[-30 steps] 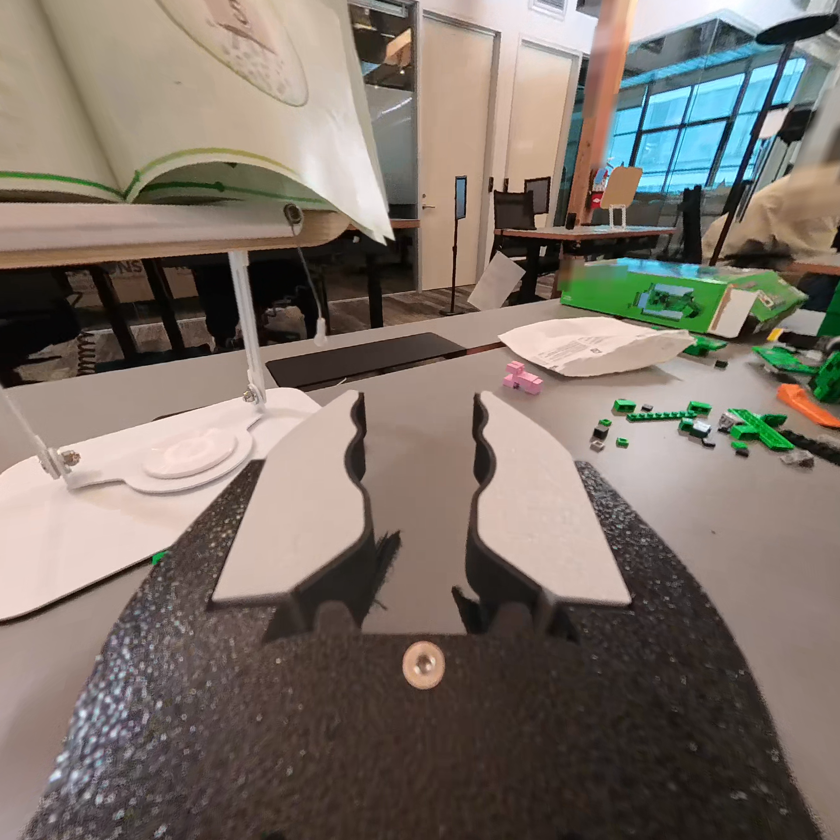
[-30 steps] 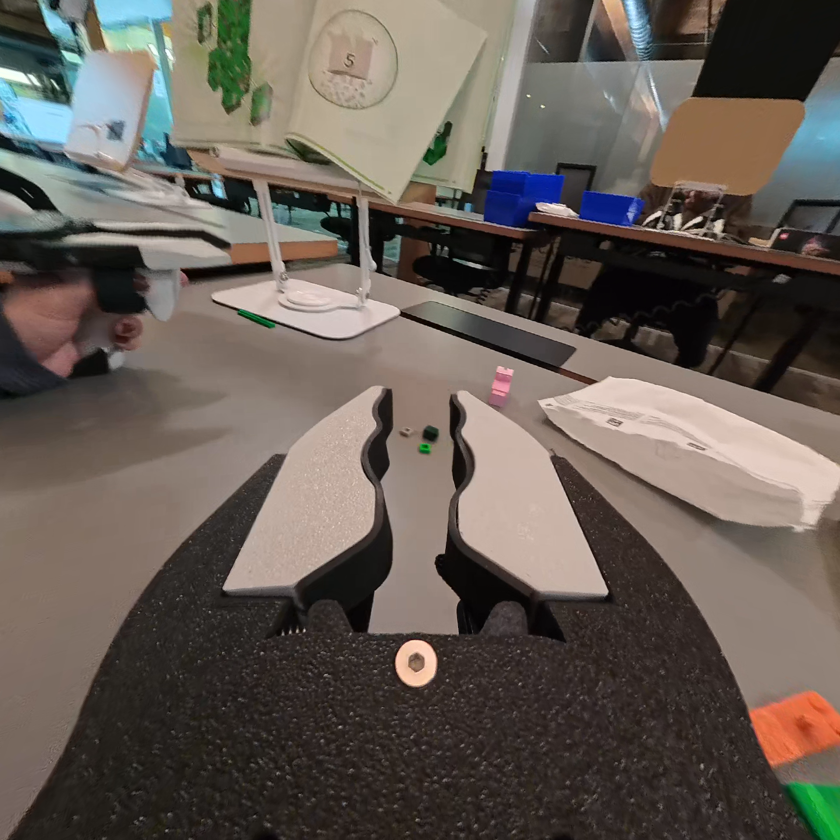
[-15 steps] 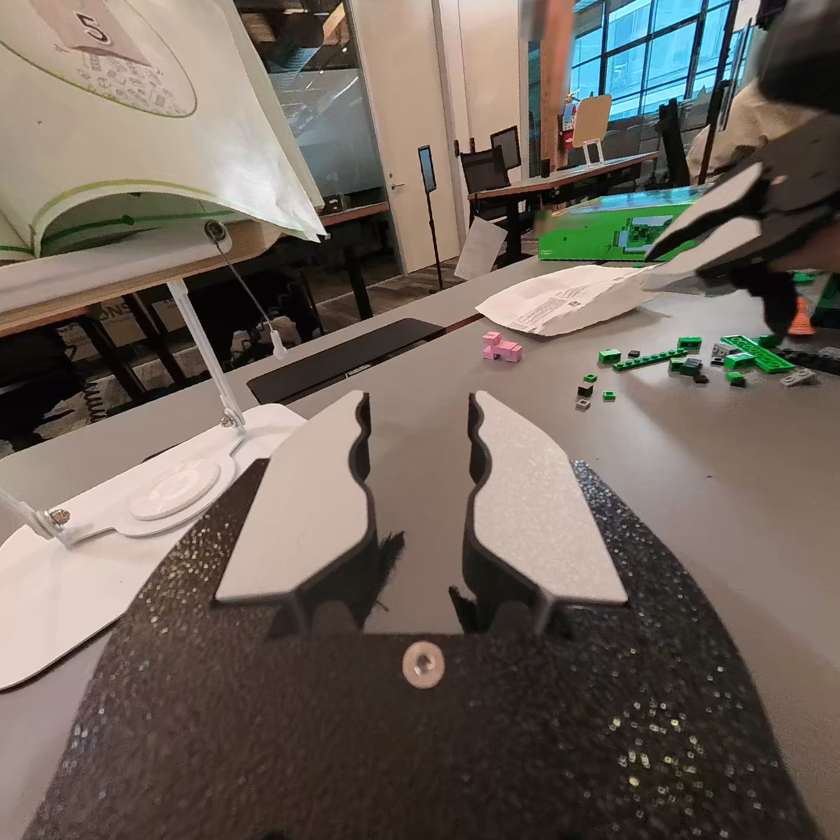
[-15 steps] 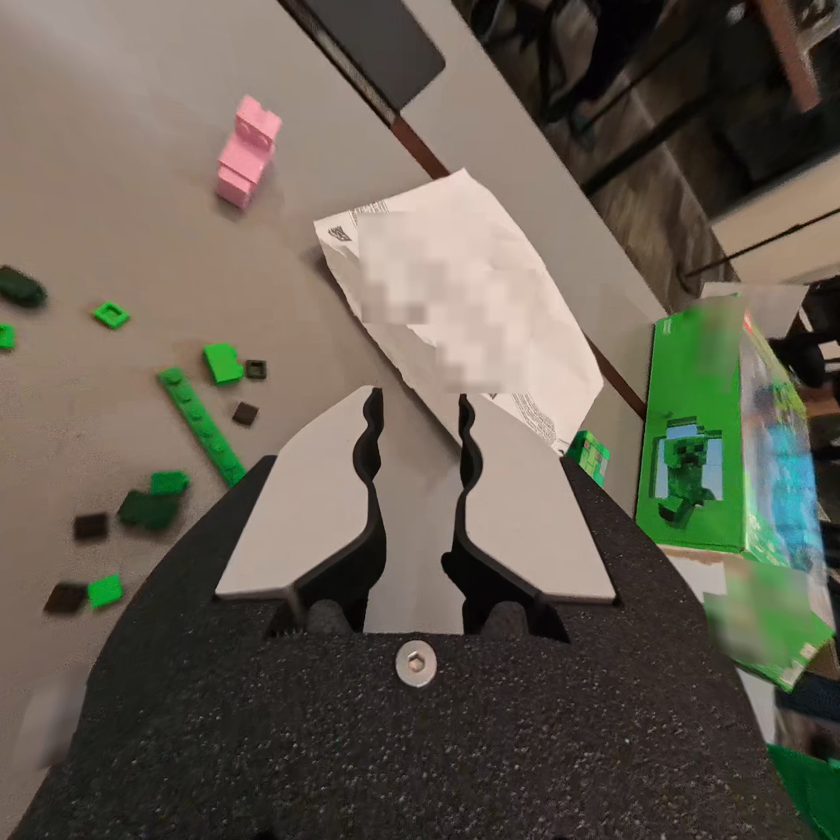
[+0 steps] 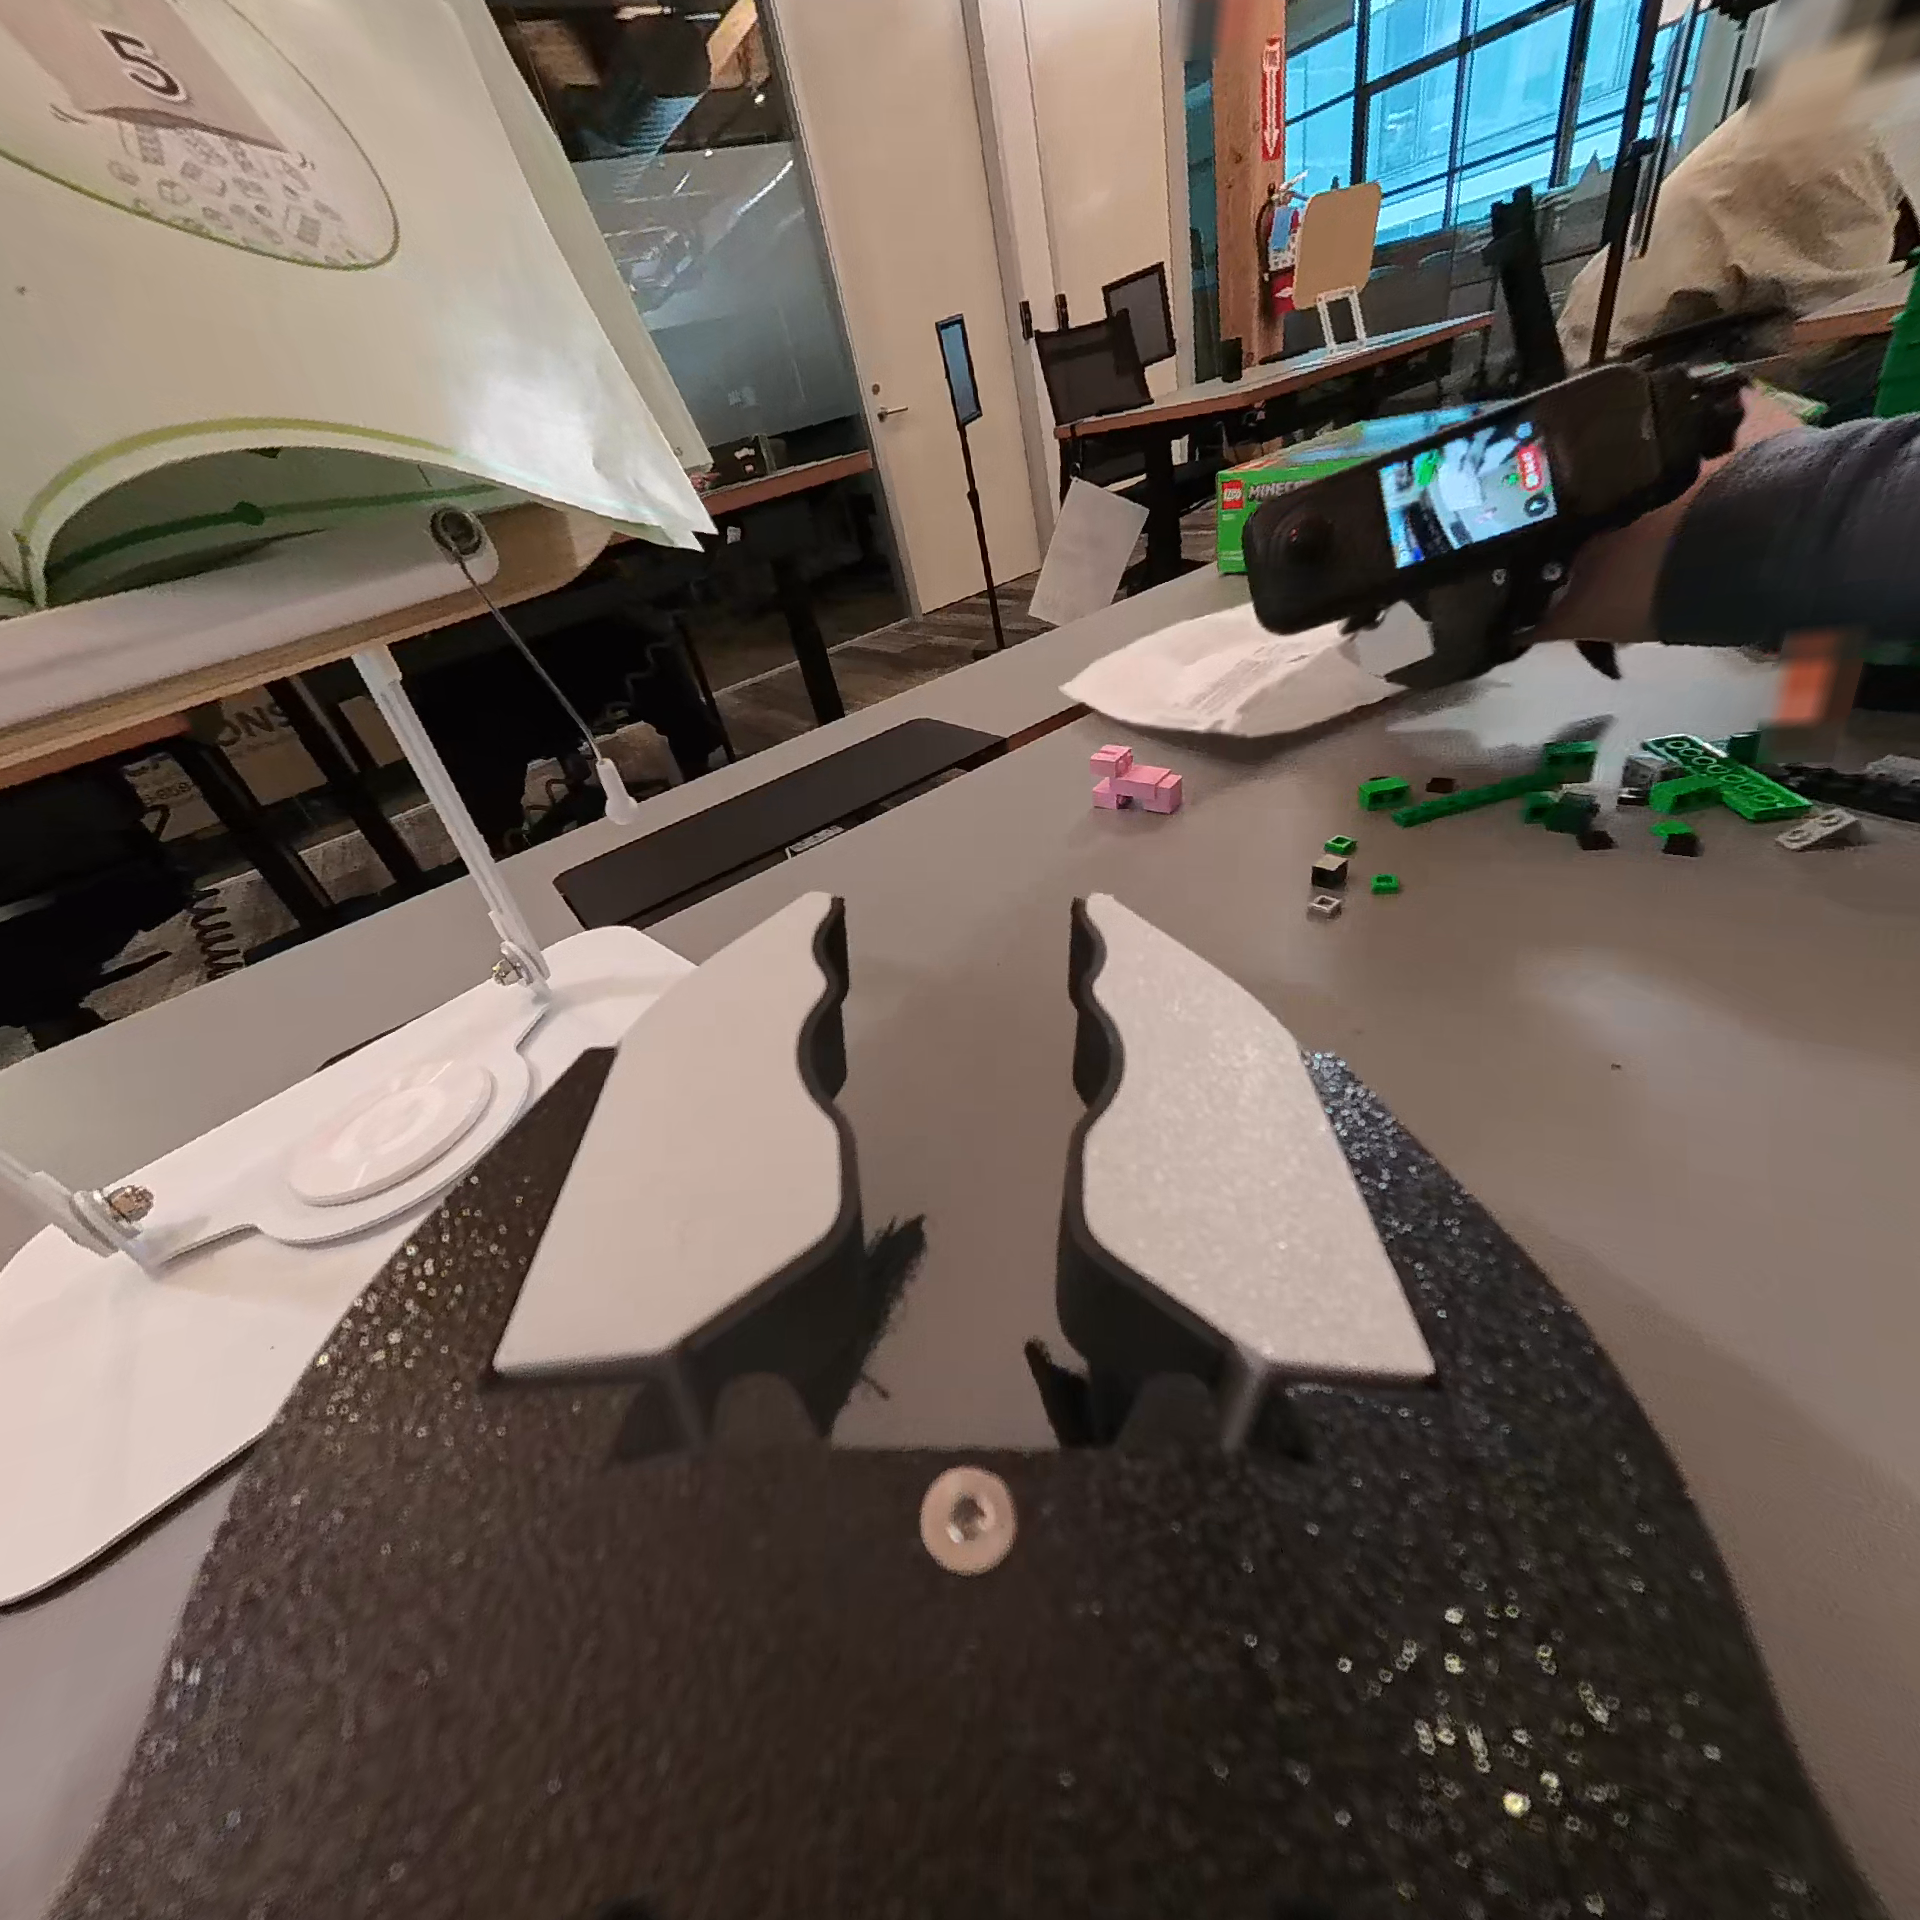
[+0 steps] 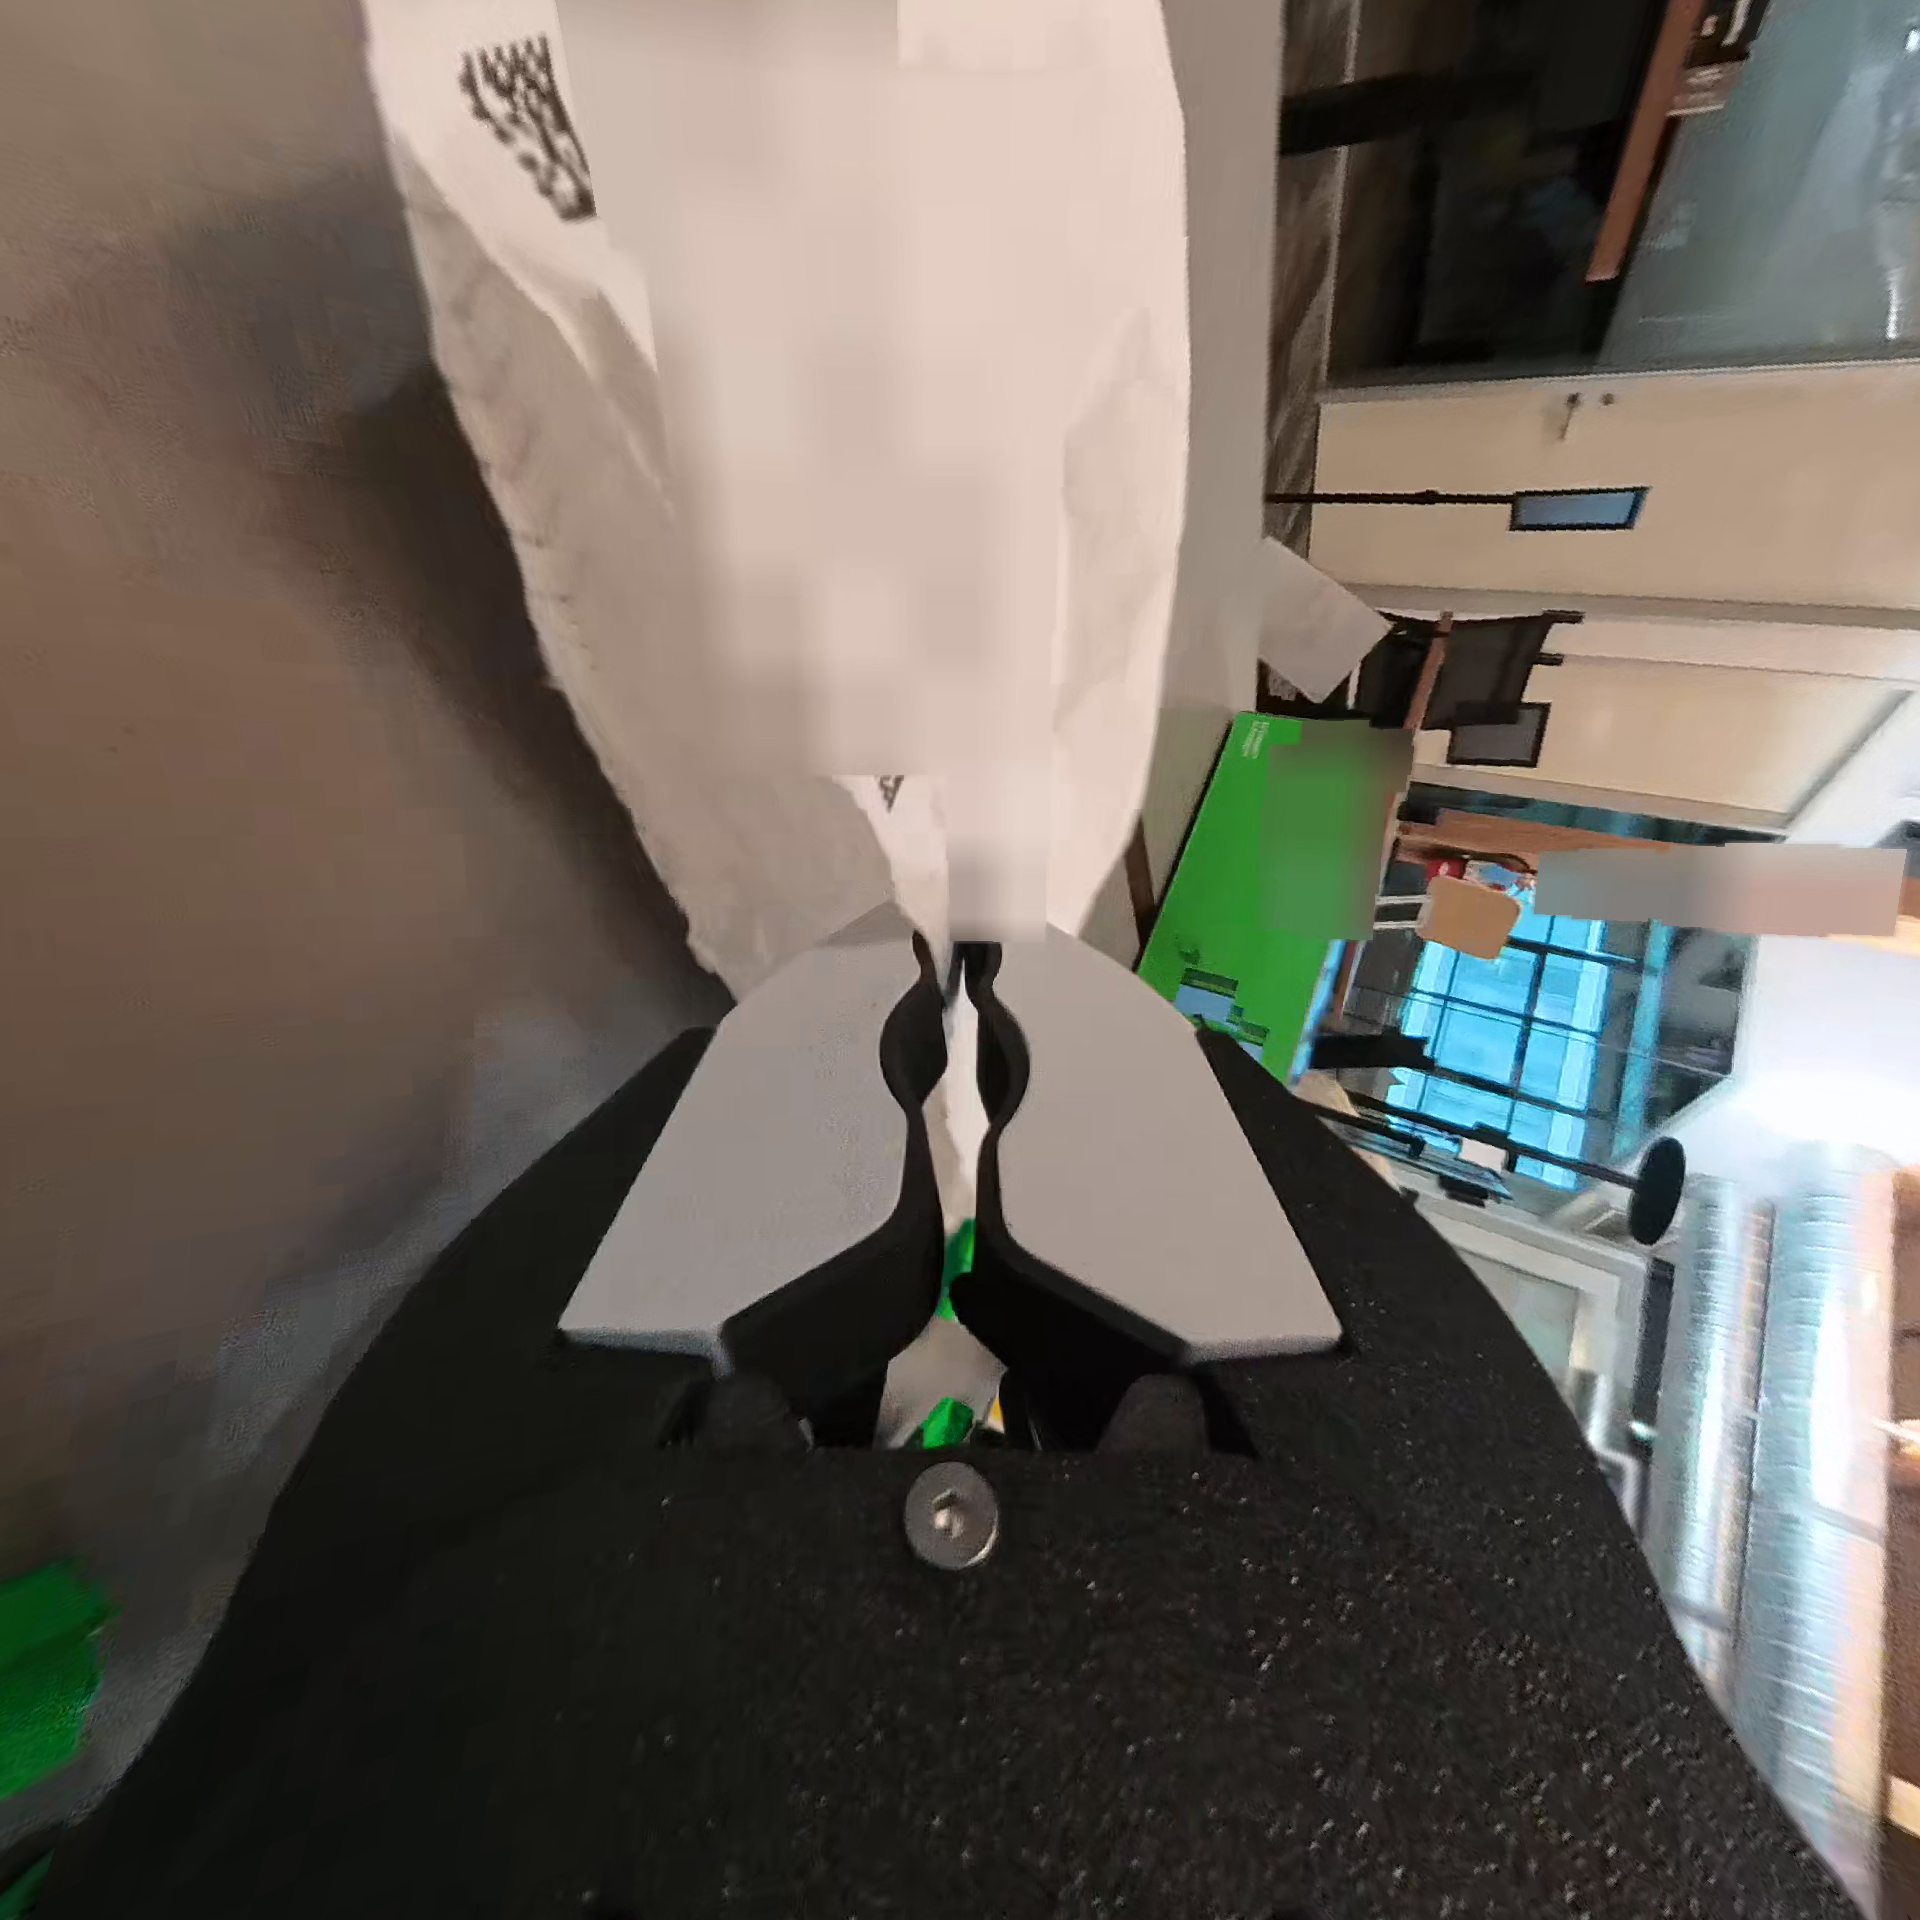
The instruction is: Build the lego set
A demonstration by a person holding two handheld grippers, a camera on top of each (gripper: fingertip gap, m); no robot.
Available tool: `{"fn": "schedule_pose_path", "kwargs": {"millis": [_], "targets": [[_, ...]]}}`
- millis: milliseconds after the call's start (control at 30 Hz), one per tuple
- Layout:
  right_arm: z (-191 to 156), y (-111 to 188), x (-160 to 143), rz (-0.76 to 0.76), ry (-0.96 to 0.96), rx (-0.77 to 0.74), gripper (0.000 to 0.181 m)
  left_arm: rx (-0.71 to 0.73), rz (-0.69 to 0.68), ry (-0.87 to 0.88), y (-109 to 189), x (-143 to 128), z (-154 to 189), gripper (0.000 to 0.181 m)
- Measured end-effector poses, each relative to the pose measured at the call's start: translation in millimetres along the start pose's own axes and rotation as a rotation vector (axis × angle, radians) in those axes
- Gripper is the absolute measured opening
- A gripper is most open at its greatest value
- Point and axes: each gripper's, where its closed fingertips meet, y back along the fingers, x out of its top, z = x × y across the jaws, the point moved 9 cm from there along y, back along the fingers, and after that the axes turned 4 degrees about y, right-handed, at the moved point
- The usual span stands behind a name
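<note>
Grey counter (image 5: 1558,1091); pink brick figure (image 5: 1135,781); green and black loose bricks (image 5: 1496,795). White paper bag (image 6: 831,468); bright green box (image 6: 1226,935)

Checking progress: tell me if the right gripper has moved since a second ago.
Yes. The right gripper has swung from the small loose bricks over to the white paper bag, its fingers now shut on the bag's edge.

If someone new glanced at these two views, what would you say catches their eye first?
Probably the right hand-held gripper, its fingers nearly shut on the edge of the crumpled white paper bag at the far right of the grey table. Next, the scattered green bricks and the small pink brick figure in front of that bag. The left hand-held gripper hangs open and empty beside the white book stand.
</note>
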Motion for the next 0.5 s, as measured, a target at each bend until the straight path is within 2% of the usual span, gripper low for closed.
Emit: {"fn": "schedule_pose_path", "kwargs": {"millis": [100, 233, 333, 500], "targets": [[17, 29, 2, 0.089, -0.106, -0.048, 0.0, 0.007, 0.008, 0.005, 1, 0, -1, 0.04], [28, 95, 7, 0.311, -0.174, -0.138, 0.0, 0.089, 0.026, 0.039, 3, 1, -11, 0.041], [8, 142, 27, 0.532, -0.078, -0.16, 0.0, 0.197, 0.026, 0.037, 9, 1, -28, 0.04], [-56, 200, 84, 0.826, 0.176, -0.225, 0.0, 0.481, 0.004, -0.113, 33, 1, -82, 0.033]]}}
